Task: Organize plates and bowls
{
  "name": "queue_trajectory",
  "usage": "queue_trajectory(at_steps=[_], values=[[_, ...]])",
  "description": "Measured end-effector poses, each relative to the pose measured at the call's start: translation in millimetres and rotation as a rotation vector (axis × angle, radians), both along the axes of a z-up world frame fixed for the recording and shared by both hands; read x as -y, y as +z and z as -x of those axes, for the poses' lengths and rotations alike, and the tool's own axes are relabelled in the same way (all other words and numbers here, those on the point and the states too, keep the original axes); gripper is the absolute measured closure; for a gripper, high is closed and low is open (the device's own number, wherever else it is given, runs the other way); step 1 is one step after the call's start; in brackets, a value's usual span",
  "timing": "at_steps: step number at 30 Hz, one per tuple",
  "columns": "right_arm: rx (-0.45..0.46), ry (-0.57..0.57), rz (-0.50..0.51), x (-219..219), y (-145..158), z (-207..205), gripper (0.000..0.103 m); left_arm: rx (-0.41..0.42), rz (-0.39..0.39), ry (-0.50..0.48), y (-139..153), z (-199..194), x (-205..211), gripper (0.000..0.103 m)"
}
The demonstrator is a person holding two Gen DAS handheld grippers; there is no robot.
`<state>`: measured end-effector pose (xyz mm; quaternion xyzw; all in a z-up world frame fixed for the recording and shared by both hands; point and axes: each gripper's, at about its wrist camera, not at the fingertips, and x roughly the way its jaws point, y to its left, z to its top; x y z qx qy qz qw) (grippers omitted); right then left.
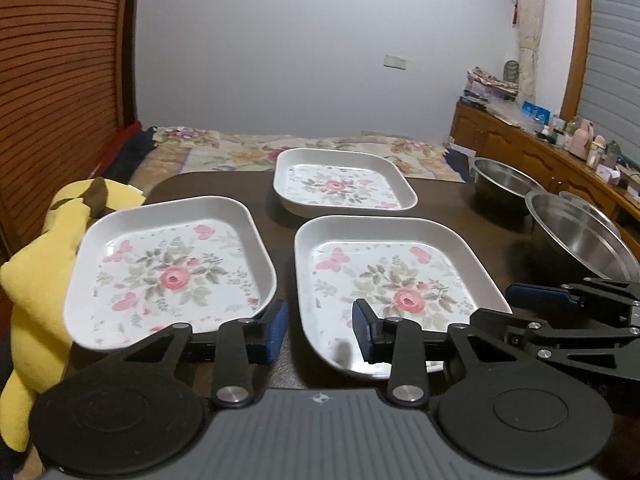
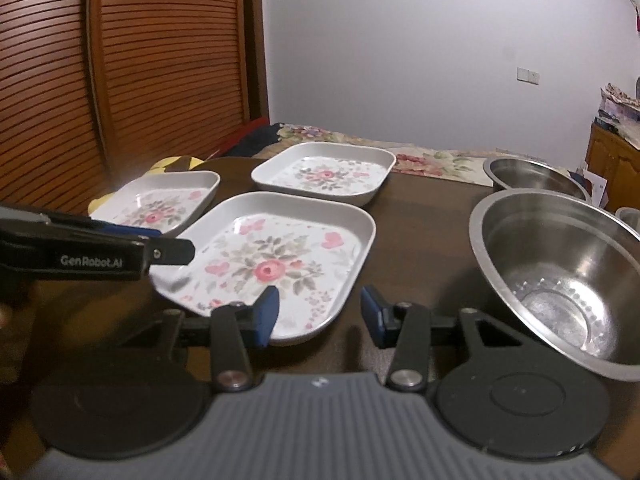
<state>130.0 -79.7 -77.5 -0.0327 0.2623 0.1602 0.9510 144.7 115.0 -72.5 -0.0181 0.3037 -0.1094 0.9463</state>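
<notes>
Three white square plates with pink rose prints lie on a dark table. The near plate has both grippers at it. My left gripper is open and straddles its near-left rim, one blue pad over the print, the other beside the left plate. From the right wrist view it shows side-on at that corner. My right gripper is open astride the near-right rim, not pressing it. The far plate lies behind.
A large steel bowl stands close on the right, a second bowl behind it, and a third one's rim at the edge. A yellow plush toy leans at the table's left. A bed and a wooden cabinet lie beyond.
</notes>
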Motion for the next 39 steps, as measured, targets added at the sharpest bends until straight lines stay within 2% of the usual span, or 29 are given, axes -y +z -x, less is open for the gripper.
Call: queue_trajectory(at_steps=[10,17,29,39], values=[[-0.021,-0.025,-0.017,0.3,-3.3,-12.6,0.058,-0.015,-0.028,-0.025,-5.3,-11.3,1.6,0.078],[-0.038,-0.035,-0.027,3.2,-6.2,-19.3,0.073,-0.018,-0.051,-0.019,-8.5,-16.2,0.9,0.091],[-0.067,-0.026,-0.045,6.7,-6.3,-20.2,0.081,-0.027,-0.067,-0.027,-7.9,-12.7,1.3,0.092],[-0.029,-0.001,-0.046,15.7,3.7,7.1,0.081,0.001,-0.064,-0.043,6.2,29.4,8.6,0.091]])
